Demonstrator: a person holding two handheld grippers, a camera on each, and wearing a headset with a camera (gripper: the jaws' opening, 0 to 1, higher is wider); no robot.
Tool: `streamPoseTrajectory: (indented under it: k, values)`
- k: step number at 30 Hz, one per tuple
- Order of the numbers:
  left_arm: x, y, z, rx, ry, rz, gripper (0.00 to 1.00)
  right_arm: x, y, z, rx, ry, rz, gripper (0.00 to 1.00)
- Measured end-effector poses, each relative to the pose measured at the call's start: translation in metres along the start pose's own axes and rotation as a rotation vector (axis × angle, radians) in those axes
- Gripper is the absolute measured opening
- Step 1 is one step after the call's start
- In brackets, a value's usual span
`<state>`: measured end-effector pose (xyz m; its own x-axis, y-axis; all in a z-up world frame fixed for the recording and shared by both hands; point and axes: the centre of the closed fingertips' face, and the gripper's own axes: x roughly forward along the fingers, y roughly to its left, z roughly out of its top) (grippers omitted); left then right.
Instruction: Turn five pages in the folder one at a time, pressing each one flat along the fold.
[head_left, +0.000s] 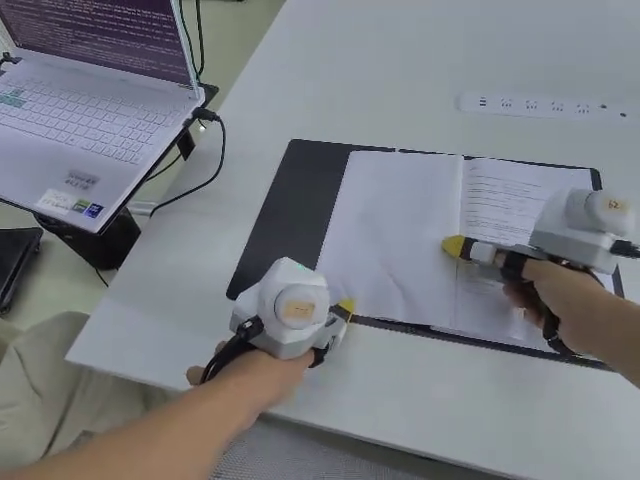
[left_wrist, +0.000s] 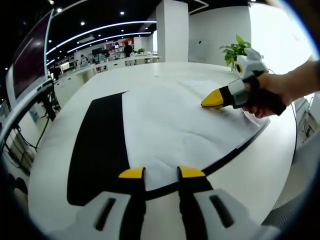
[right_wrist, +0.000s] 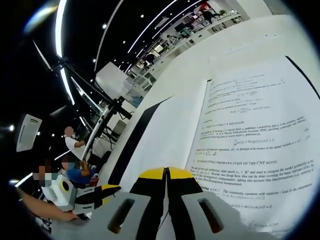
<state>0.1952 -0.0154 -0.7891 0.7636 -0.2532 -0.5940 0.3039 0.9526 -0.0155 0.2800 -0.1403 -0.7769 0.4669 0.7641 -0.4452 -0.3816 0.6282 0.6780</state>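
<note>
Pressing the fold (head_left: 462, 190) flat with the right tool (head_left: 455, 246), clenched on nothing, with the folder (head_left: 290, 200) open on the counter (head_left: 400, 60) beneath its tips. Probably steadying the near edge with the left tool (left_wrist: 161, 173), parted, empty.

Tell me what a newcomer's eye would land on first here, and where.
The open black folder lies mid-table, a blank white page over its left half and printed text on the right. The right gripper holds its shut yellow tips at the fold, while the left gripper is open at the folder's near edge. A laptop stands far left.
</note>
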Motion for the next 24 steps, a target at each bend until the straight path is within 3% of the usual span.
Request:
streamPoseTrajectory:
  k: [2,7,24]
  values:
    - [0.0,0.0,0.0,0.002,0.001,0.0,0.24,-0.003,0.004,-0.01,-0.01,0.03,0.01,0.0]
    - [0.0,0.0,0.0,0.002,0.001,-0.001,0.24,-0.012,0.01,-0.03,0.014,0.04,0.022,0.0]
    - [0.0,0.001,0.0,0.003,0.006,-0.005,0.23,-0.044,0.032,-0.079,0.106,0.087,0.057,0.0]
